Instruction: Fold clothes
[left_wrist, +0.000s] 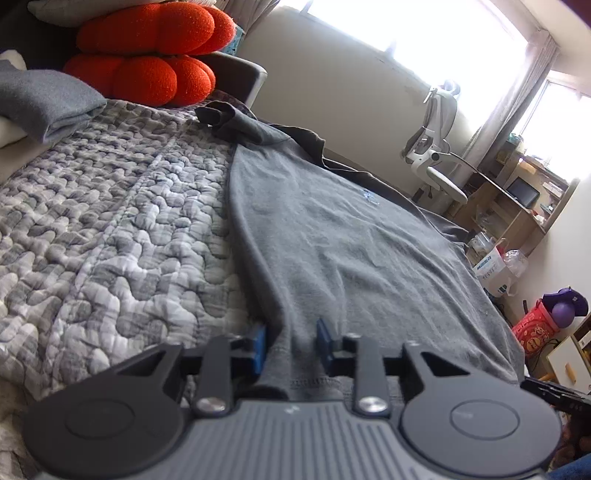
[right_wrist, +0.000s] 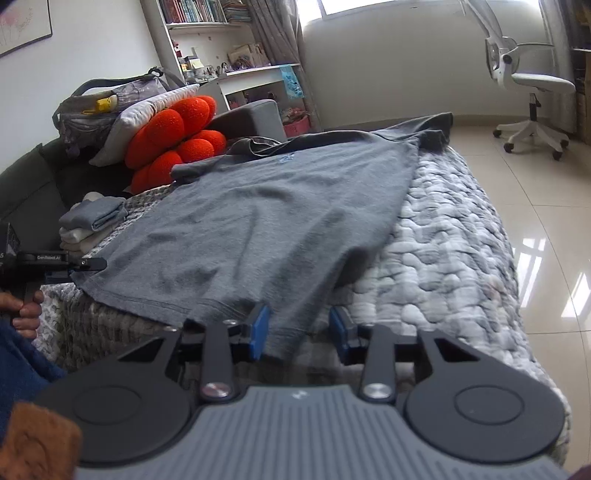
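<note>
Daylight from a bedroom window (left_wrist: 424, 33) falls across a bed covered with a grey-and-white quilted bedspread (left_wrist: 110, 221), where one grey T-shirt (left_wrist: 332, 240) lies spread flat, front up, its hem at the near edge of the mattress. A small blue emblem (right_wrist: 285, 158) sits on the chest; its lettering is too small to read. One sleeve hangs toward the tiled floor (right_wrist: 535, 221) at the far corner.

Two claws work the hem. The left claw (left_wrist: 291, 341) is clenched on the shirt's near corner, the grey fabric bunched between its blue pads (left_wrist: 259, 341). The right claw (right_wrist: 299, 332) has the opposite hem corner between its blue pads (right_wrist: 260, 328); the cloth lies against the left pad, a gap shows beside the right one, and whether the grip has fully closed cannot be told. In the right wrist view a hand (right_wrist: 27, 310) holds the left tool, whose bar reads "GenRobot.AI" (right_wrist: 48, 258).

One red, lobed flower-shaped cushion (right_wrist: 173, 144) leans at the head of the bed beside a white pillow (right_wrist: 147, 110) and a grey bag (right_wrist: 107, 99). One short stack of folded clothes (right_wrist: 92, 221), grey on top of pale pieces, rests near the cushion. One white office chair (right_wrist: 528, 92) stands on the floor, and a white bookshelf (right_wrist: 207, 37) holds books against the wall.
</note>
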